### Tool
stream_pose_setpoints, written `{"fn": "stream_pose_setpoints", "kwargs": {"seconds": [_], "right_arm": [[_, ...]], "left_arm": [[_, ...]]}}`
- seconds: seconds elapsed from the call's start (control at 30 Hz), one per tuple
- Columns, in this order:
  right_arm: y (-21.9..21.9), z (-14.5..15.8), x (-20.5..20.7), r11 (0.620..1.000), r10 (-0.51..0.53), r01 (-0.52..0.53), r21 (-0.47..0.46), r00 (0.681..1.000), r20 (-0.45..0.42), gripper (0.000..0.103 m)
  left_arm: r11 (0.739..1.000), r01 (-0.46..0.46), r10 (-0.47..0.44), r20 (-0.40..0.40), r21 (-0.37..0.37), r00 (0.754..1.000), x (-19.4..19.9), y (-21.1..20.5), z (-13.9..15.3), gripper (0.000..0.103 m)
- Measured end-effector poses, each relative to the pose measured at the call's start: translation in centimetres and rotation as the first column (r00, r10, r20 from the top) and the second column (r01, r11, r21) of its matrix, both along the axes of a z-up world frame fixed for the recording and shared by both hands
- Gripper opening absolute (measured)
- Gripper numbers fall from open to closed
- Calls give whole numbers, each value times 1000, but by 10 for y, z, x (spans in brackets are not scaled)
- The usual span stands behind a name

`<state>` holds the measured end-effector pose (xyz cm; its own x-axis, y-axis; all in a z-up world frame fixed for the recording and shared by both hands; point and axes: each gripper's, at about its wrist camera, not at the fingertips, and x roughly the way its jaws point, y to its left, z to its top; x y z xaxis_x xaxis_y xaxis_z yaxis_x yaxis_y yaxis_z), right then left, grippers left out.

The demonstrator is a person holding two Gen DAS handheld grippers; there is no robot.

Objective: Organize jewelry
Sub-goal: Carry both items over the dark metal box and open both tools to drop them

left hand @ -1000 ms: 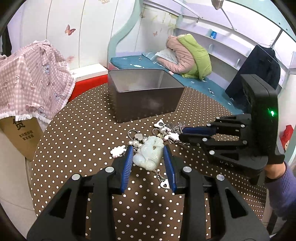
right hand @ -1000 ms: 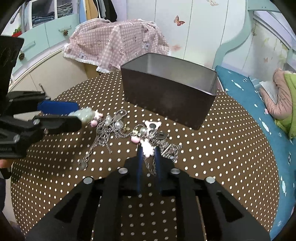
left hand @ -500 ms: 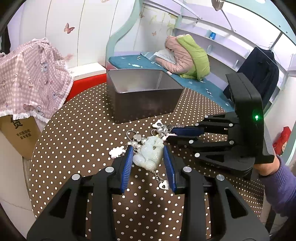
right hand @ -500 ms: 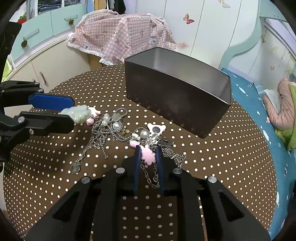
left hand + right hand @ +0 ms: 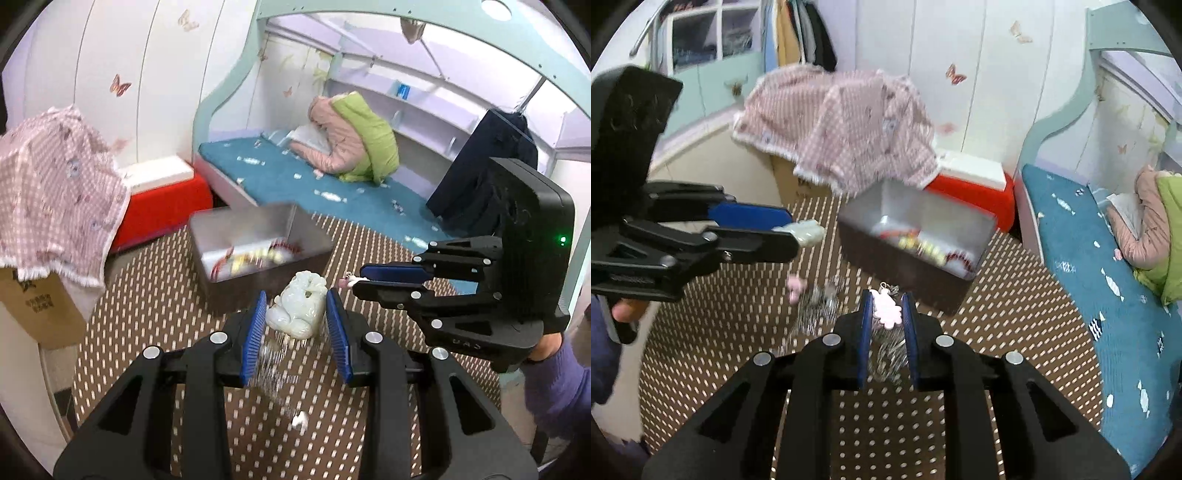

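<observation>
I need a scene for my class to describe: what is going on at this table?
A person holds a gripper in each hand above a polka-dot table. The left gripper clamps a pale green carved pendant; the right gripper pinches a pink charm. Blurred chains dangle beneath. An open metal tin beyond them already holds some colourful pieces.

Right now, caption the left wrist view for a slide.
Left gripper holds a jade pendant above the dotted table, chains dangling, metal box behind, right gripper alongside.
</observation>
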<state>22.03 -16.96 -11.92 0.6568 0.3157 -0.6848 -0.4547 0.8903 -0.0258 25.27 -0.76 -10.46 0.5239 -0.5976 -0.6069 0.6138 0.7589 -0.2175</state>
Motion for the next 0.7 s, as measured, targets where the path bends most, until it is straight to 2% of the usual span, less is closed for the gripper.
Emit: {"fn": "stream_pose_setpoints", "kwargs": {"seconds": [0.1, 0.2, 0.47, 0.53, 0.7], "right_arm": [[-8, 15, 14, 999, -36, 35, 31, 999, 23, 15], [-13, 20, 33, 995, -71, 70, 65, 997, 13, 15], [-13, -6, 86, 990, -120, 127, 65, 988, -101, 15], [-12, -11, 91, 990, -125, 132, 51, 985, -118, 15], [-9, -19, 99, 991, -124, 131, 40, 982, -141, 15]], "left_arm": [[1000, -2, 2, -2, -1, 1000, 20, -13, 14, 33], [999, -16, 17, -17, 33, 1000, 45, -28, 17, 33], [986, -70, 90, -130, 149, 987, 107, -58, -18, 33], [981, -63, 90, -146, 181, 985, 113, -64, -28, 33], [978, -62, 94, -158, 200, 983, 118, -67, -43, 34]]}}
